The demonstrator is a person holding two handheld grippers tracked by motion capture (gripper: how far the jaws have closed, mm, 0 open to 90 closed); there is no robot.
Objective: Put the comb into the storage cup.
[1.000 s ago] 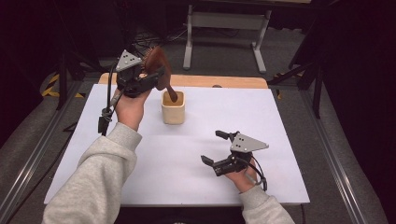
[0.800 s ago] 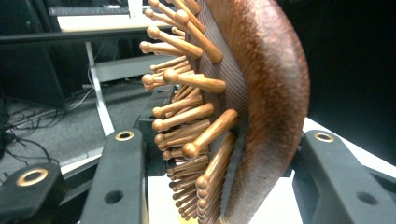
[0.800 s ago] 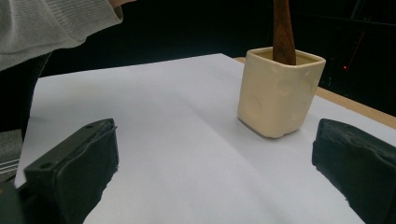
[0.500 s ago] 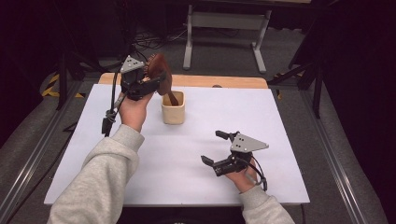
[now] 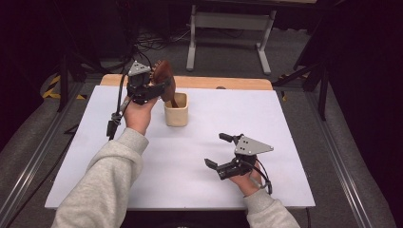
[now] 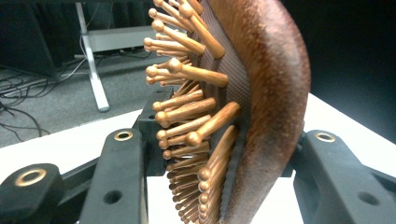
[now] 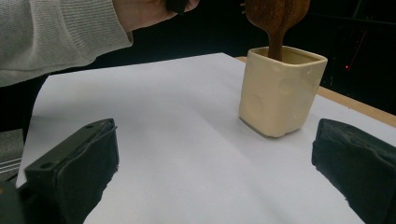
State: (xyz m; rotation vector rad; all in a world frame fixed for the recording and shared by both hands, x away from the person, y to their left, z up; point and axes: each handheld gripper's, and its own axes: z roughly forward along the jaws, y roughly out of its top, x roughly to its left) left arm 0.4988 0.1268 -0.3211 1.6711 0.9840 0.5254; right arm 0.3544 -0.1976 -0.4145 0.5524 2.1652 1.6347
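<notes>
The cup [image 5: 176,110] stood on the tabletop [image 5: 95,142], toward twelve o'clock from centre. The hairbrush [image 5: 164,78] had its handle in the cup, head up, between the left tongs [image 5: 159,90] at the cup's ten o'clock. The right tongs [image 5: 221,154] sat at the cup's five o'clock, well apart.

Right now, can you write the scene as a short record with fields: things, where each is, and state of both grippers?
held thing: brown wooden hairbrush with wooden pins, handle pointing down into the cup
container: cream square ceramic cup, upright on the white table top
left gripper: shut on the hairbrush head, above and left of the cup
right gripper: open, nothing between its fingers, low over the table near the front right
brush handle: inside the cup mouth; whether it touches the bottom cannot be told
</notes>
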